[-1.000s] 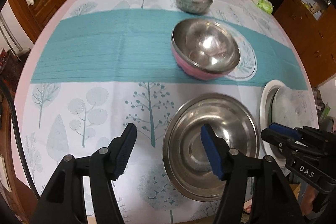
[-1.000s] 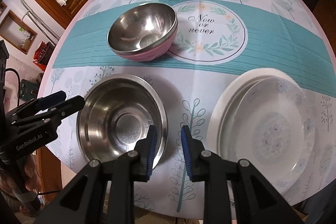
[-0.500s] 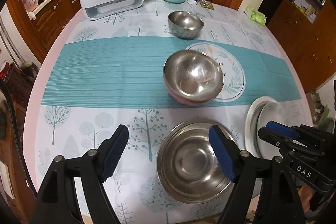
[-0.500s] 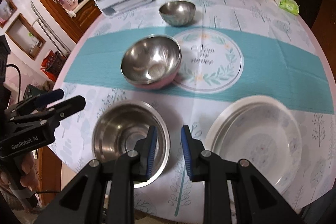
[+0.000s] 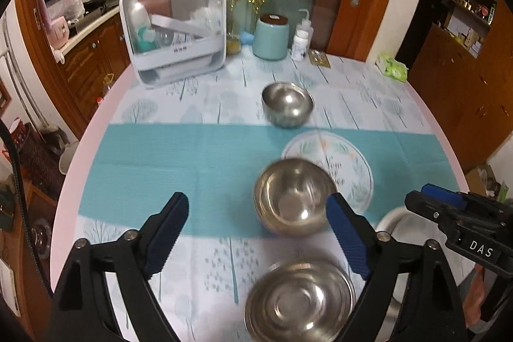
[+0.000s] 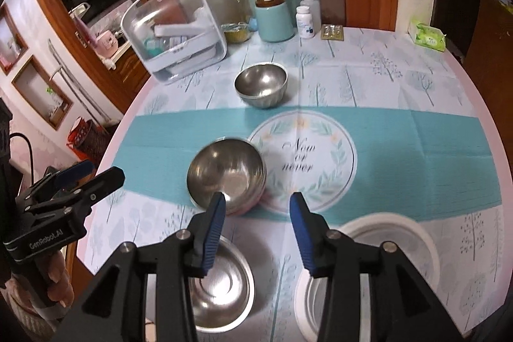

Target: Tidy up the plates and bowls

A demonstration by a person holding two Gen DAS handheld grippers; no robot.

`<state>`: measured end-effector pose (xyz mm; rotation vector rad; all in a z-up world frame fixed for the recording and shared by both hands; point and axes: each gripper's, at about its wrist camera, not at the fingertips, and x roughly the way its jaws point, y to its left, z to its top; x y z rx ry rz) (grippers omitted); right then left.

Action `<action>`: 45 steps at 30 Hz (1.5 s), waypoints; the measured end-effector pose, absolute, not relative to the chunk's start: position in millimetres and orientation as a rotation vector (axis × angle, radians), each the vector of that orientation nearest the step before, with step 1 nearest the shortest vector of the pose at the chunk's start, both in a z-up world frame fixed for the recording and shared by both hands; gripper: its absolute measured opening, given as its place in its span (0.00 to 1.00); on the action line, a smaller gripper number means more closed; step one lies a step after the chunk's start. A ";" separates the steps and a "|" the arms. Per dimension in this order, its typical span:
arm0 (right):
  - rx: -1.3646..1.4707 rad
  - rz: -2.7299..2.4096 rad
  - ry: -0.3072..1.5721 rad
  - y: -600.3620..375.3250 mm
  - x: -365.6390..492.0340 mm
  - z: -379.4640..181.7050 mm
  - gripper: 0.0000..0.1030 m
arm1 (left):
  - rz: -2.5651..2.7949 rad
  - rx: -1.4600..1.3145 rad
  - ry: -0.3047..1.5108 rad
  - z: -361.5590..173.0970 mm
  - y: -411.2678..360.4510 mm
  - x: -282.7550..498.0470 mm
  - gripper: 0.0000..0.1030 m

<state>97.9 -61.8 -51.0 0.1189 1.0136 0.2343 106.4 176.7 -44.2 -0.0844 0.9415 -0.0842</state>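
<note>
Both grippers hover above the round table with nothing between their jaws, and both sets of jaws are opening. My left gripper (image 5: pixel 256 201) stands wide over a large shallow steel bowl (image 5: pixel 299 300) at the near edge. My right gripper (image 6: pixel 257 197) is partly open between that bowl (image 6: pixel 221 287) and a stack of white plates (image 6: pixel 381 218). A medium steel bowl (image 6: pixel 227 178) nested in a pink one sits on the teal band. A small steel bowl (image 6: pixel 261 84) stands farther back. The left gripper (image 6: pixel 73 178) shows at the left of the right wrist view.
At the back stand a white dish rack (image 5: pixel 176 28), a teal canister (image 5: pixel 271 36), a white bottle (image 5: pixel 301 44) and a green tissue pack (image 5: pixel 392 66). Wooden cabinets surround the table. The plate stack's rim (image 5: pixel 389 217) lies under the right gripper (image 5: pixel 449 207).
Both grippers have risen and tipped upward, so the bowls sit lower in view and the room's back shows. The left jaws spread wider; the right jaws went from nearly shut to apart.
</note>
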 end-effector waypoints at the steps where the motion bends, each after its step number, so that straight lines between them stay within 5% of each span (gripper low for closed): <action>1: 0.120 0.231 1.013 -61.1 102.8 -50.4 0.41 | -0.084 -0.087 0.940 -44.6 177.0 112.0 0.86; 24: 0.144 0.186 1.267 -32.4 179.5 -151.5 0.41 | -0.175 -0.134 1.240 -179.9 179.8 203.2 0.84; 30: 0.143 0.183 1.317 -27.0 185.4 -168.4 0.16 | -0.238 -0.172 1.292 -192.8 180.4 206.2 0.50; 37: 0.143 0.178 1.325 -26.3 186.9 -174.0 0.12 | -0.287 -0.218 1.331 -205.8 178.4 203.3 0.14; 45: 0.146 0.161 1.318 -28.6 183.3 -170.5 0.10 | -0.297 -0.202 1.325 -197.3 169.8 196.6 0.11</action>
